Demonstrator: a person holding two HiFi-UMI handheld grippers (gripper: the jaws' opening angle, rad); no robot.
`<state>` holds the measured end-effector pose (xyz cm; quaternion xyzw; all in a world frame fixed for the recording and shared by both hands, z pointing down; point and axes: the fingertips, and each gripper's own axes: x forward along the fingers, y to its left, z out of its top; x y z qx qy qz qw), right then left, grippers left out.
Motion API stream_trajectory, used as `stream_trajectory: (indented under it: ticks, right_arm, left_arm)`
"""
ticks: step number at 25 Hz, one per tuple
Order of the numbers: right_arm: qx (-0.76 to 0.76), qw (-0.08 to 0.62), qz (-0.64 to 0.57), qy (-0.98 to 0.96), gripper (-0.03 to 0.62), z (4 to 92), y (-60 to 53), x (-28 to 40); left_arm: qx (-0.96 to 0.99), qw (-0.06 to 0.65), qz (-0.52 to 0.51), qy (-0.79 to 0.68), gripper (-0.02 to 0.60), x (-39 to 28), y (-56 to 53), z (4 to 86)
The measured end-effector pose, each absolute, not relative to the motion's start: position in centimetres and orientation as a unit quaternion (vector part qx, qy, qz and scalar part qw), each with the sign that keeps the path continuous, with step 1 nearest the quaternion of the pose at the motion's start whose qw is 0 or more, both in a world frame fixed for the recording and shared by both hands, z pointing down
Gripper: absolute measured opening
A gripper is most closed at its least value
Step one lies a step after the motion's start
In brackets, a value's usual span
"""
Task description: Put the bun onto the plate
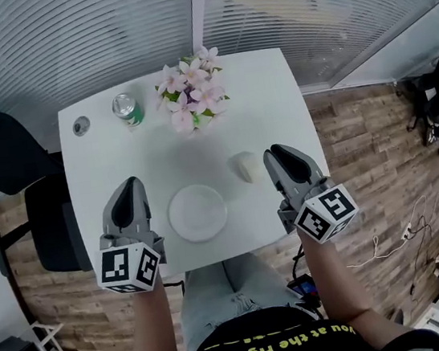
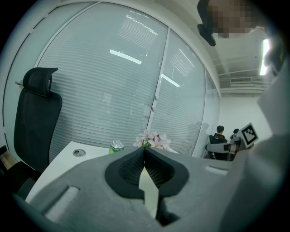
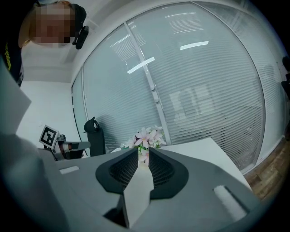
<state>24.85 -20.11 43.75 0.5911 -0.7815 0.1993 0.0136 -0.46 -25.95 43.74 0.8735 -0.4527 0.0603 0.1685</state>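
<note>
A pale bun (image 1: 245, 167) lies on the white table (image 1: 264, 91), right of a round white plate (image 1: 197, 212) near the front edge. My right gripper (image 1: 276, 154) hovers just right of the bun, apart from it. In the right gripper view its jaws (image 3: 143, 152) stand slightly apart with nothing between them, and the bun is hidden. My left gripper (image 1: 129, 183) hangs left of the plate. Its jaws (image 2: 145, 150) meet at the tips, empty.
A green can (image 1: 126, 109) and a pot of pink flowers (image 1: 194, 91) stand at the table's far side, with a round grommet (image 1: 81, 126) at the far left corner. A black chair (image 1: 48, 223) is left of the table. Glass walls with blinds lie beyond.
</note>
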Motion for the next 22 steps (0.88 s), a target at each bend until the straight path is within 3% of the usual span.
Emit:
stream_trajectory:
  ticks: [22]
  right_arm:
    - [0.589, 0.108, 0.261, -0.757, 0.176, 55.6, -20.4, 24.3]
  left_arm:
    - [0.875, 0.195, 0.076, -0.436, 0.001, 1.3, -26.2, 48.3]
